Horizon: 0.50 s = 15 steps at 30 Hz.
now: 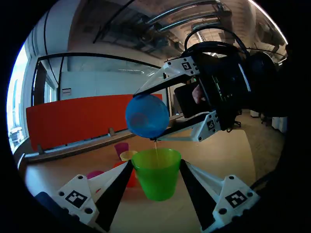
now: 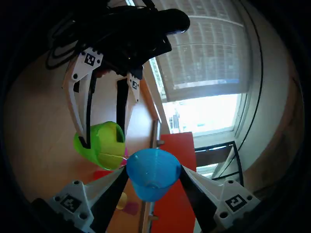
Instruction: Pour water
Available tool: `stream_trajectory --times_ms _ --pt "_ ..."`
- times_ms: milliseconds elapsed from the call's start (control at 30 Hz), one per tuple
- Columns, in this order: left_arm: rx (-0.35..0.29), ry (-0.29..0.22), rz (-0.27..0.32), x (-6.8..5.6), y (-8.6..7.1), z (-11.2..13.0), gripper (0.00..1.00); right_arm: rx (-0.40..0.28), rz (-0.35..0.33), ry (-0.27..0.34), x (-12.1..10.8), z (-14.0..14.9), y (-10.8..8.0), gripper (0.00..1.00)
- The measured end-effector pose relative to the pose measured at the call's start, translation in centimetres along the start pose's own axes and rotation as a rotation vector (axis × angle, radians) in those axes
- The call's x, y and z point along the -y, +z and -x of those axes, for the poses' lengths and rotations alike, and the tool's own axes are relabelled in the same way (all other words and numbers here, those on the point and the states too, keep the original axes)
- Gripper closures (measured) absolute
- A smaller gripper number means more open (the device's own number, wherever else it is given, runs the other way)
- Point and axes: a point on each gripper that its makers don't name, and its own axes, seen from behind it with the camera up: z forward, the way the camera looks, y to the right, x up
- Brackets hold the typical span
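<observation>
A green cup (image 1: 157, 182) stands upright between the fingers of my left gripper (image 1: 156, 165), which is shut on it just above the wooden table (image 1: 221, 155). Over it a blue cup (image 1: 147, 115) is tipped on its side, with my right gripper (image 1: 148, 117) shut on it. A thin stream of water (image 1: 156, 149) falls from the blue cup's rim into the green one. In the right gripper view the blue cup (image 2: 152, 182) sits between the right gripper's (image 2: 153, 171) fingers. Beyond it is the green cup (image 2: 102, 149), held by the left gripper (image 2: 103, 139).
Behind the green cup on the table stand a purple cup (image 1: 121, 148), a yellow cup (image 1: 127, 155), a red cup (image 1: 132, 179) and a pink cup (image 1: 94, 174). An orange partition (image 1: 77, 118) runs along the table's far side. A hand (image 1: 197, 94) holds the right gripper.
</observation>
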Motion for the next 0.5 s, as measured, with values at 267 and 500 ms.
stream_trajectory --times_ms 267,500 --pt "0.000 0.000 0.000 -0.03 0.00 0.00 0.13 -0.002 -0.001 -0.013 0.02 -0.17 -0.01 0.07" --pt "-0.001 -0.002 0.002 -0.01 0.05 0.03 0.13 0.002 -0.001 -0.033 0.00 -0.08 -0.02 0.07"
